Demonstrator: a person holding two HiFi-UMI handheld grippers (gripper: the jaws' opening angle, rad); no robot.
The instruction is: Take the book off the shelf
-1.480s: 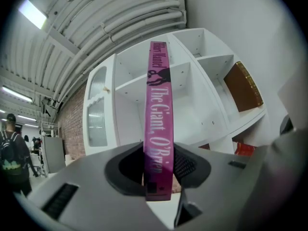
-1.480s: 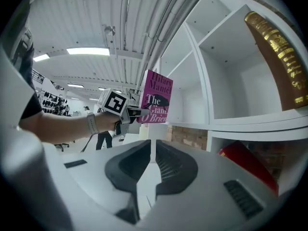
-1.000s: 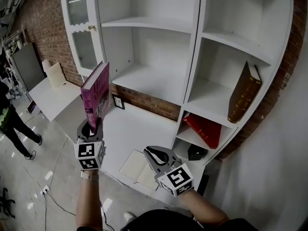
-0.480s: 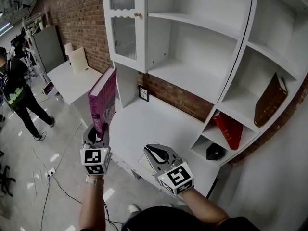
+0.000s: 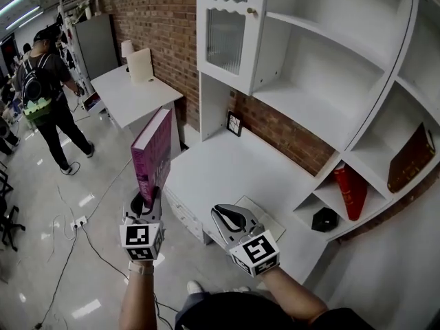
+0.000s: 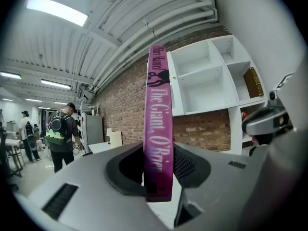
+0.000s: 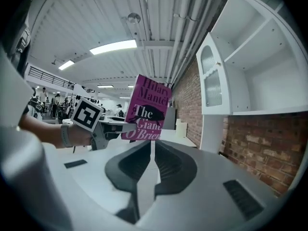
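A magenta book stands upright in the air, left of the white desk. My left gripper is shut on its lower edge. In the left gripper view the book's spine runs straight up between the two pads, with the left gripper clamped on it. My right gripper hovers over the desk's near edge, shut and empty. The right gripper view shows the right gripper with its jaws together, and the book's cover held by the left gripper beyond.
The white shelf unit rises at the right, with a red book and a brown book leaning in its compartments. A small framed picture, a black object and papers rest on the desk. A person with a backpack stands far left.
The view has swung left, so the shelf unit now sits further right and more floor shows. The left gripper still holds the book upright. The right gripper keeps its place.
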